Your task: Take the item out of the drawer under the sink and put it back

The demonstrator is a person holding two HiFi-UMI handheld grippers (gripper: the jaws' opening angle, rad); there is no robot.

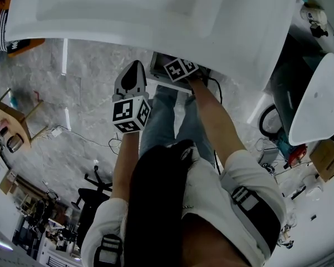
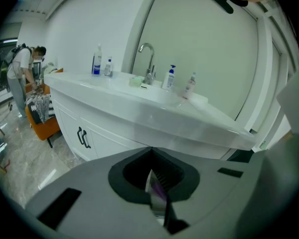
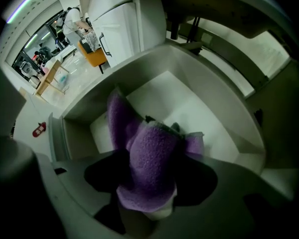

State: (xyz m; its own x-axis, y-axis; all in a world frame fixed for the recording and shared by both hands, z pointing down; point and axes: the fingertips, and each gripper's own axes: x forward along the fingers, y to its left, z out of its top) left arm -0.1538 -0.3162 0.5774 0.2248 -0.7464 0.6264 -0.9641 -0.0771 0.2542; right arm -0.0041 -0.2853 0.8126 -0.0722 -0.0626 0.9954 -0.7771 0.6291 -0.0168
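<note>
— Dark hair [image 1: 156,204] hangs closest to us in the head view, between two white sleeves. What do we see beyond it?

— We see the left gripper [image 1: 135,74] out in the open, just short of the counter [image 1: 156,15] edge, with its jaws tapering to a point. The right gripper [image 1: 181,70] reaches in under the counter, and its tips are hidden there.

— And in the left gripper view?

— We look along the left gripper [image 2: 157,195]. Its jaws are pressed together with nothing between them. Ahead stands the counter [image 2: 154,116], with a faucet [image 2: 148,63] and bottles [image 2: 169,77] on top and door handles [image 2: 83,137] below. A person [image 2: 21,71] bends over beyond the counter's left end.

— Then the right gripper view?

— We find the right gripper [image 3: 149,208] pinching a purple plush [image 3: 149,163], which fills the gap between the jaws. The plush is over the open drawer [image 3: 224,101] under the counter, with one floppy part sticking up. We cannot tell whether it touches the drawer's pale floor.
</note>
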